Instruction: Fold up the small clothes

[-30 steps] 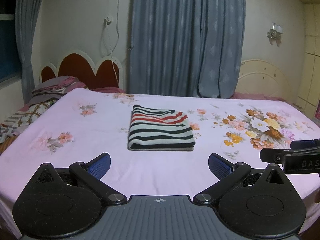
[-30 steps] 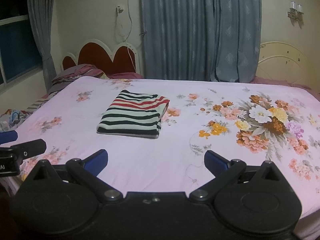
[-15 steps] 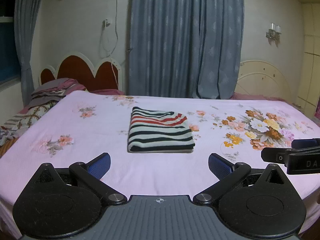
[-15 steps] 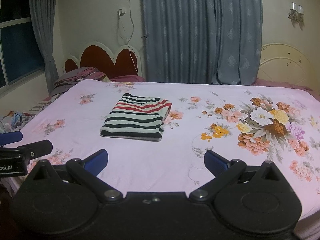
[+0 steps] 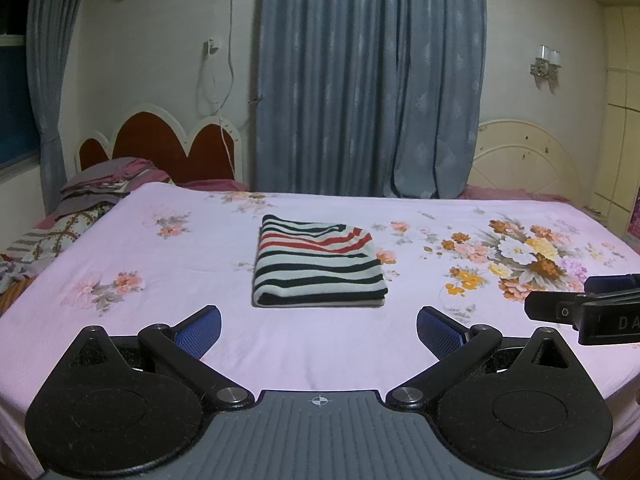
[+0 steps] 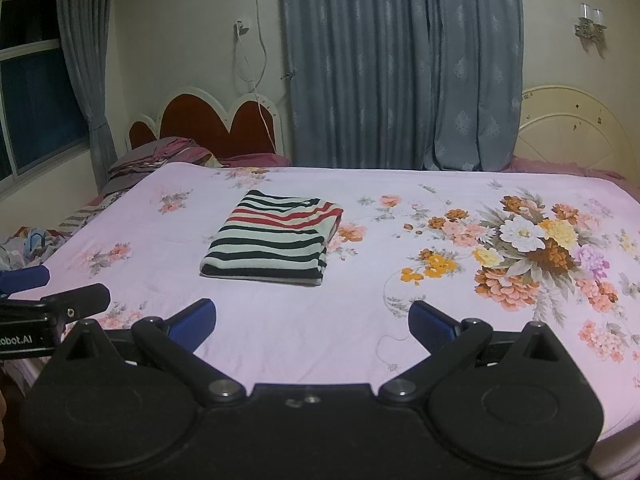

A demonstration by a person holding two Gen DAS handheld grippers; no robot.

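Both tongs hang spread wide over the near edge of the bed, pinching nothing: the left gripper (image 5: 319, 326) and the right gripper (image 6: 312, 318) side by side, blue pads (image 5: 199, 330) apart. Bare pink floral sheet (image 5: 132, 248) lies between them and the striped garment (image 5: 318, 266), which sits folded in a neat rectangle mid-bed, well apart from both, with open sheet on every side. Beyond it stand a red scalloped headboard (image 5: 160, 140), stacked bedding (image 5: 100, 188) at the left, and grey-blue curtains (image 5: 368, 80) against the far wall.
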